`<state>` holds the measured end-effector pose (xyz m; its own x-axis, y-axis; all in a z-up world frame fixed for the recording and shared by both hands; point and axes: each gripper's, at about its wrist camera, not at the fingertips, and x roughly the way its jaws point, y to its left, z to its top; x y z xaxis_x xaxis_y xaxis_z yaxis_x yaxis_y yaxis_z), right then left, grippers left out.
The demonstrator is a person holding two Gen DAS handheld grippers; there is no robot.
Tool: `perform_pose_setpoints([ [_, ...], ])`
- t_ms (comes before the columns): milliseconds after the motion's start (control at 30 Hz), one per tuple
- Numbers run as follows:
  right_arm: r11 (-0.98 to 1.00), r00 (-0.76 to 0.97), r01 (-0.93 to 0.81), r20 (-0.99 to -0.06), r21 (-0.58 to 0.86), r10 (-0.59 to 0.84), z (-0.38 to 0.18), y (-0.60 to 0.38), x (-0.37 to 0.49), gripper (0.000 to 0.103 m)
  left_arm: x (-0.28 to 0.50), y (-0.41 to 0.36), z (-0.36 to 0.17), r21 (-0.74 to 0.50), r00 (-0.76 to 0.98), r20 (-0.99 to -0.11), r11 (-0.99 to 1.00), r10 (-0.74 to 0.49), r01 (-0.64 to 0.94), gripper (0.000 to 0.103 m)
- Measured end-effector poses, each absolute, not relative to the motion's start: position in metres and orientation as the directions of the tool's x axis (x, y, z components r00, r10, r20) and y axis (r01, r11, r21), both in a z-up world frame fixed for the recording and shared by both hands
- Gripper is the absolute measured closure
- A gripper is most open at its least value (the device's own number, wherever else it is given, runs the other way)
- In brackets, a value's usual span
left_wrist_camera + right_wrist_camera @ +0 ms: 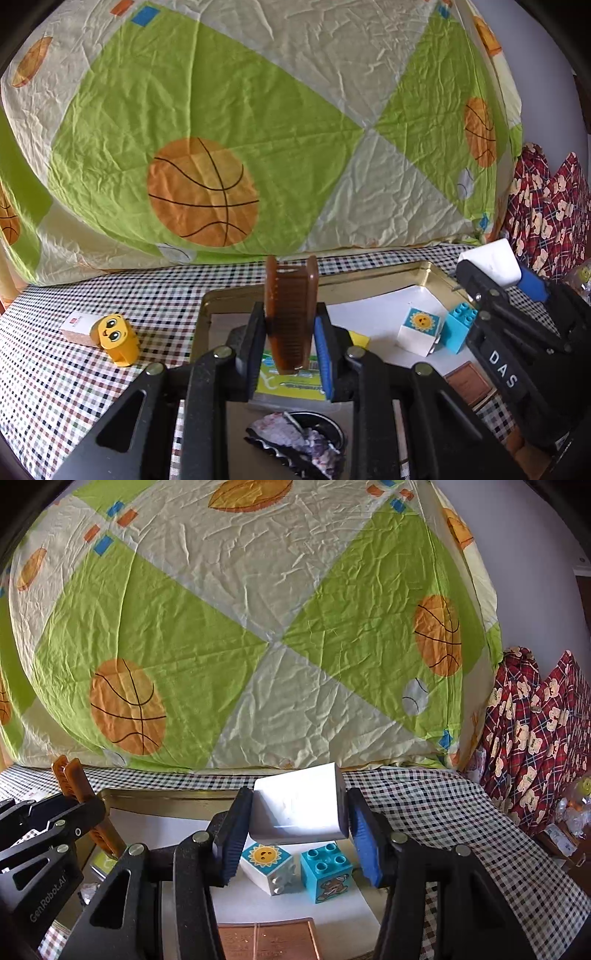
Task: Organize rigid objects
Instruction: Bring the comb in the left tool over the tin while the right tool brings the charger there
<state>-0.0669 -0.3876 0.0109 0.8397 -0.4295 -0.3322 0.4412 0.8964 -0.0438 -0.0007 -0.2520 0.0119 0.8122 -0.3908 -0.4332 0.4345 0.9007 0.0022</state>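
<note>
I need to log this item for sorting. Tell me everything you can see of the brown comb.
The brown comb is translucent amber-brown, plastic by its look, with fine teeth between two thicker end posts. It stands upright, clamped between the left gripper's pads, held above the metal tray. Nothing else touches it.

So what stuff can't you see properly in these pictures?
- Left wrist view: the green-labelled packet, mostly behind the left gripper and brown comb.
- Right wrist view: the copper-coloured box, cut off by the bottom edge.
- Left wrist view: the white carton, partly behind the yellow toy.
</note>
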Motion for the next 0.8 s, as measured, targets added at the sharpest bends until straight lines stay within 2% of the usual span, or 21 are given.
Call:
perform_pose_setpoints([
  [633, 0.909, 0.817, 0.416, -0.437, -0.003, -0.376, 0.0, -0.398, -0.044, 0.049, 0.009, -0.275, 0.005, 0.047, 0.805, -0.433, 0.882, -0.405, 0.469, 0.079],
  [800, 0.912, 0.811, 0.408, -0.472, 0.036, -0.344, -0.004, -0.404, -0.038, 0.048, 0.004, -0.29, 0.002, 0.104, 0.799, -0.423, 0.853, -0.427, 0.511, 0.079],
])
